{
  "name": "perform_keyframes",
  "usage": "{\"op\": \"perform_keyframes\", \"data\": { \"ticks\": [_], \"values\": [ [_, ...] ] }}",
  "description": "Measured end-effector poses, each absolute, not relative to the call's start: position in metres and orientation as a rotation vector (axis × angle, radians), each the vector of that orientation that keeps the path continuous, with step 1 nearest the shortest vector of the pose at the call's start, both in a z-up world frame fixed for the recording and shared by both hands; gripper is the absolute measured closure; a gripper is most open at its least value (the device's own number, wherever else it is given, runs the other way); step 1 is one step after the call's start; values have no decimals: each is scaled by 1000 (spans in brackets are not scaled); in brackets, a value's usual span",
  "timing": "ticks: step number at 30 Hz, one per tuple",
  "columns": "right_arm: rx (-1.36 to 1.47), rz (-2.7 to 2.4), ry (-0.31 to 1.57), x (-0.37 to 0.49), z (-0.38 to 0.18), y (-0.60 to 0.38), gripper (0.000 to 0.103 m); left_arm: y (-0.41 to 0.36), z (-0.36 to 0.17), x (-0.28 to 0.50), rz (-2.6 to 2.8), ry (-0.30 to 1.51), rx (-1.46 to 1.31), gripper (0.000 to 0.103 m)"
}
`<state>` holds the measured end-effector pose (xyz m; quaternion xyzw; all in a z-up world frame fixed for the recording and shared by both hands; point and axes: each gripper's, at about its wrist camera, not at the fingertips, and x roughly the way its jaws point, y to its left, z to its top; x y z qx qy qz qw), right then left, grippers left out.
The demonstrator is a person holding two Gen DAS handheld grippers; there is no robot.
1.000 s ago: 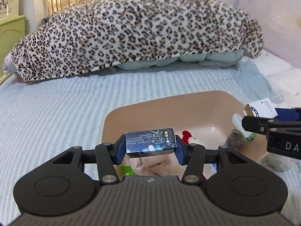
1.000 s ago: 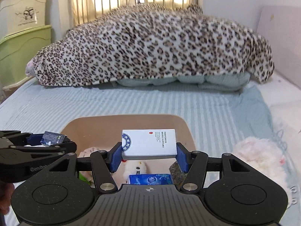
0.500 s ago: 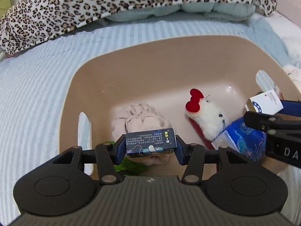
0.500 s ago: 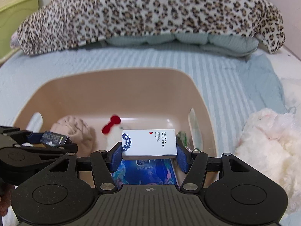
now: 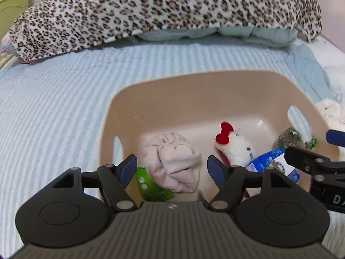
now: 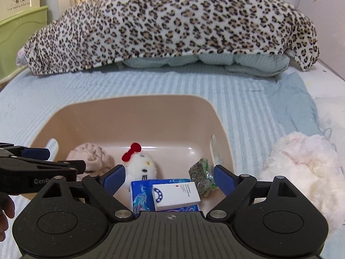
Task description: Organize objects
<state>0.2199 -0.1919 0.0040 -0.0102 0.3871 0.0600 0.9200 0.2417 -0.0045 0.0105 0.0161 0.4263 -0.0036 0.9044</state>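
Note:
A beige plastic basin (image 5: 172, 90) (image 6: 138, 108) sits on the bed. My left gripper (image 5: 172, 169) is open and empty above its near left side, over a crumpled pink cloth (image 5: 172, 159) and a green packet (image 5: 151, 186). My right gripper (image 6: 169, 177) is open and empty above the near right side. Below it a white box (image 6: 175, 196) lies on a blue tissue pack (image 6: 140, 196). A white plush with a red bow (image 6: 140, 166) (image 5: 235, 144) and a glittery packet (image 6: 201, 176) also lie inside. The dark box is out of sight.
A leopard-print blanket (image 6: 172, 26) is heaped at the back of the striped blue bedsheet (image 5: 54, 99). A white fluffy plush (image 6: 301, 168) lies right of the basin. A green cabinet (image 6: 19, 28) stands at the far left.
Both grippers have opened and let go of their boxes. The white box now lies on the blue tissue pack in the basin. Both grippers have drawn back a little.

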Motion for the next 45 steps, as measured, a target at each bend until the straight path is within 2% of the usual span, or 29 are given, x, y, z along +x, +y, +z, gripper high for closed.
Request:
{"op": "perform_keyframes", "data": {
  "ticks": [16, 45],
  "values": [
    [-14, 128, 657, 133, 56, -194, 4, 1, 65, 155, 4, 758, 40, 30],
    [-31, 171, 651, -3, 55, -187, 4, 4, 74, 8, -31, 705, 33, 30]
  ]
}}
